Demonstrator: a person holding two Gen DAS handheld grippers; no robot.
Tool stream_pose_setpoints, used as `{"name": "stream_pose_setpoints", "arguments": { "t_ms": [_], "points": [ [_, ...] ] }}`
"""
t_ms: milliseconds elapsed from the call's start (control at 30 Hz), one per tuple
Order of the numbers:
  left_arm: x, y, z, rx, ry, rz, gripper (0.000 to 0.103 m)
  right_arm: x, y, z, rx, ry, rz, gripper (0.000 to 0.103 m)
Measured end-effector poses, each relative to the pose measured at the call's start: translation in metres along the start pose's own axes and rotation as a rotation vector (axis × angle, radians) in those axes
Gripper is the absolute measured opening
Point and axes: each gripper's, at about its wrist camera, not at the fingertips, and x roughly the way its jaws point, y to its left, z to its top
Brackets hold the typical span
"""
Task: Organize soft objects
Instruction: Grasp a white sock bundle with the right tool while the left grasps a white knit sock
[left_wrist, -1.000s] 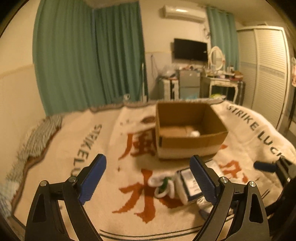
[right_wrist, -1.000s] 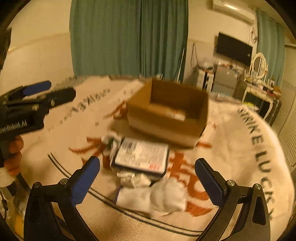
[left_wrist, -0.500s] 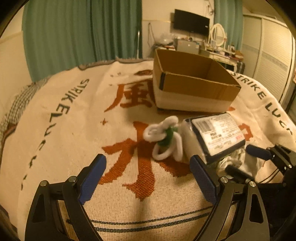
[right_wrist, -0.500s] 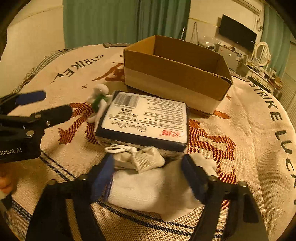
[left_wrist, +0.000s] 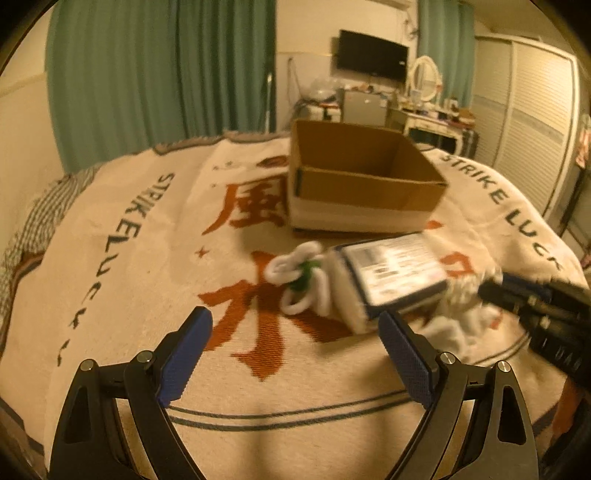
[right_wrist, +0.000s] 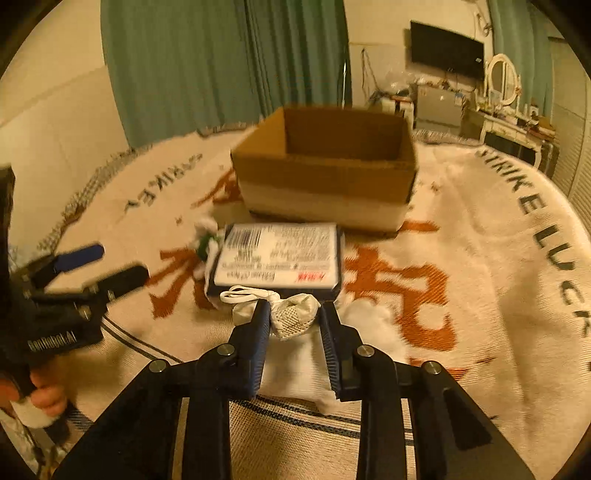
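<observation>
The right gripper (right_wrist: 294, 317) had closed on a white mesh pouch (right_wrist: 293, 319) lying on the blanket (right_wrist: 480, 258) just before the pack (right_wrist: 279, 260) and box (right_wrist: 325, 173), while the left gripper (left_wrist: 295, 343) hung wide open, holding nothing, short of the white loops (left_wrist: 299, 277).
</observation>
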Motion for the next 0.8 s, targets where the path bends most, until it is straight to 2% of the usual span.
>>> {"name": "stream_pose_setpoints", "arguments": {
  "t_ms": [167, 333, 433, 633, 800],
  "points": [
    [-0.007, -0.045, 0.000, 0.067, 0.011, -0.090, 0.093, -0.041, -0.020, 0.007, -0.002, -0.054, -0.037, 0.027],
    [0.009, -0.095, -0.005, 0.158, 0.063, -0.156, 0.093, -0.057, -0.049, -0.004, -0.019, -0.014, -0.136, 0.027],
    [0.029, -0.121, -0.008, 0.194, 0.111, -0.185, 0.093, -0.057, -0.072, -0.013, 0.016, 0.000, -0.162, 0.027],
    [0.062, -0.149, -0.014, 0.204, 0.188, -0.197, 0.092, -0.043, -0.096, -0.012, 0.047, 0.021, -0.153, 0.027],
    [0.090, -0.159, -0.014, 0.205, 0.200, -0.155, 0.092, -0.030, -0.105, -0.011, 0.061, 0.045, -0.134, 0.027]
  ]
}}
